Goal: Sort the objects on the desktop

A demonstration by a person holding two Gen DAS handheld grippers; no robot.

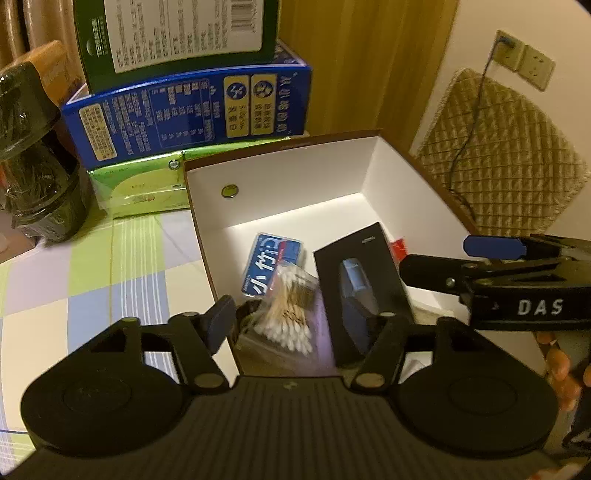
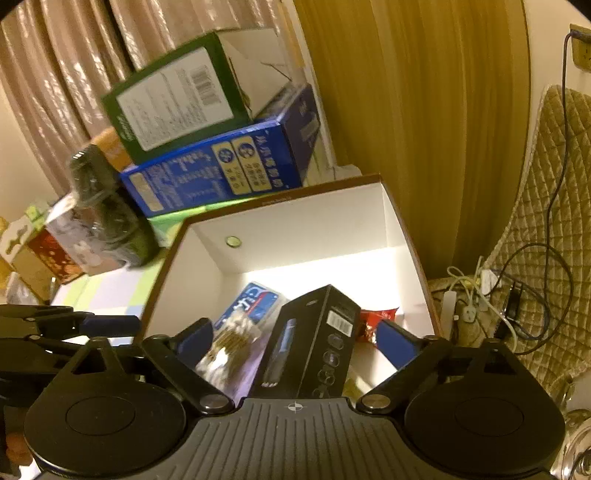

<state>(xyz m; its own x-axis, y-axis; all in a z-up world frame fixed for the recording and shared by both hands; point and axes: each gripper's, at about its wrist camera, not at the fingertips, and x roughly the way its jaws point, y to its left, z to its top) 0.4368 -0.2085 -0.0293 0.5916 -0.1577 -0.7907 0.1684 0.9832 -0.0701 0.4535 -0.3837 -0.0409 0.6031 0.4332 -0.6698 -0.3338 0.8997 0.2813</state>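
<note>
Left gripper (image 1: 299,317): jaws apart, nothing clamped; bag of cotton swabs (image 1: 291,314) lies loose between them, likely just let go.
Right gripper (image 2: 295,343): jaws wide apart, straddling black product box (image 2: 314,339) without touching.
Both sit low in white open-top carton (image 1: 280,173), the apparent sorting bin.
At 12 o'clock of swabs: blue packet (image 1: 273,264); red wrapper (image 2: 380,317) at 3 o'clock of black box.
Beyond carton, 11 o'clock: stacked blue box (image 1: 184,110) and green box (image 1: 177,33) on checkered counter (image 1: 92,266).

dim warm light, fisheye warp (edges dark), slight blur
</note>
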